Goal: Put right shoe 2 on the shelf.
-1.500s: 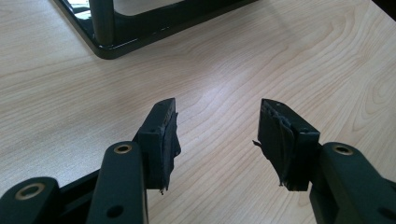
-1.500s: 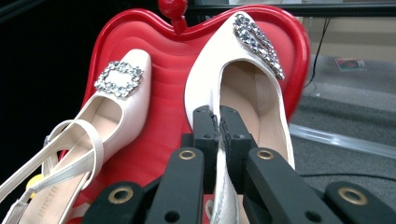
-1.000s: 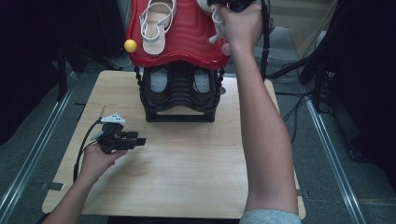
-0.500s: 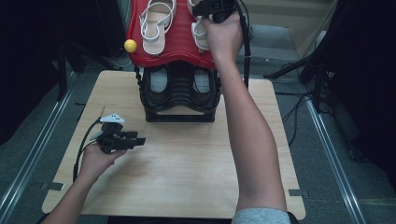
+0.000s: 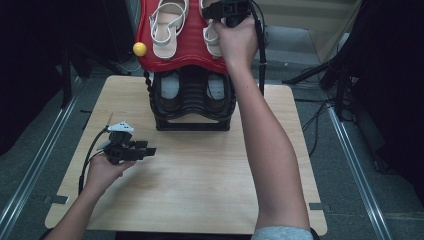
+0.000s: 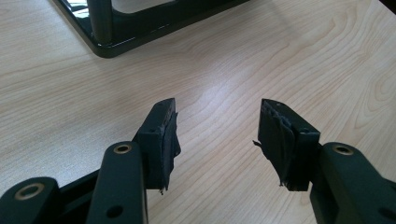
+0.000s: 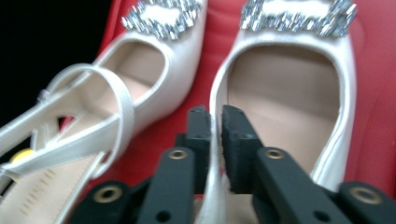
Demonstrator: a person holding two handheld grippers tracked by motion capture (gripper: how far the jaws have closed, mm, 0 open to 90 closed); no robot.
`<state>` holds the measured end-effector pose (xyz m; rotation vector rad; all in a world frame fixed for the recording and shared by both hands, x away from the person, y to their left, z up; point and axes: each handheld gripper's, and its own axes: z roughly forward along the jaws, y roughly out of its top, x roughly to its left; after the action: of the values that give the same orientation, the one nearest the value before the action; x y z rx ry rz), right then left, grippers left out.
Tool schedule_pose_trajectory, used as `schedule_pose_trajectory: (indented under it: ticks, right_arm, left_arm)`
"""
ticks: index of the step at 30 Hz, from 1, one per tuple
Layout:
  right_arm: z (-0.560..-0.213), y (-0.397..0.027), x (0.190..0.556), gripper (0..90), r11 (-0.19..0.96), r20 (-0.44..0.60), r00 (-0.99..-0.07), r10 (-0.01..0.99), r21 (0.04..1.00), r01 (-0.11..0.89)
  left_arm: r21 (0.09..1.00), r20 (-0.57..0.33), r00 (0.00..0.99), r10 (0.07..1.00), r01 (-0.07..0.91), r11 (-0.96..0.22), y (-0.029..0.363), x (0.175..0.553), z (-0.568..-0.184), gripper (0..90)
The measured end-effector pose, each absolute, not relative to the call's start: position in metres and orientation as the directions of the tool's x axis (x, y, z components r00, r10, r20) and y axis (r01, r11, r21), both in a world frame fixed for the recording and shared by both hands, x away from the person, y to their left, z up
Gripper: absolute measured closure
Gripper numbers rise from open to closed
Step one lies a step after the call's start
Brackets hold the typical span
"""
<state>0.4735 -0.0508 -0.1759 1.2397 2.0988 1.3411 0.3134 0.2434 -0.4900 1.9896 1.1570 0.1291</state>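
Since a second before, the right gripper (image 7: 212, 116) had come down with the white slingback shoe with a crystal buckle (image 7: 280, 102) onto the red moulded shoe rack top (image 5: 192, 50), beside its twin, toe pointing away, long axis along the jaws, which had just been opening yet were around its side rim, so they should open fully before lifting, while the left gripper (image 5: 142, 150) rested open over the tabletop (image 5: 200, 175).

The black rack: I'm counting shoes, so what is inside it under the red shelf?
Inside the black rack, two pale shoe ends show beneath the red shelf. That shelf covers their fronts, so their style cannot be told, nor whether more sits behind.
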Motion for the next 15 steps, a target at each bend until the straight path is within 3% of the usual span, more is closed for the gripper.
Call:
schedule_pose_trajectory:
  ticks: [4,15]
  right_arm:
    - [-0.174,-0.05,0.474,74.3,0.194,0.11,-0.554,0.826,0.866,0.46]
    - [-0.169,-0.063,0.473,59.2,0.148,0.156,-0.571,0.806,0.881,0.449]
  left_arm:
    - [0.689,-0.291,0.573,0.766,0.681,-0.248,0.244,0.313,-0.49,47.5]
    - [0.685,-0.287,0.576,0.766,0.682,-0.256,0.243,0.314,-0.491,47.3]
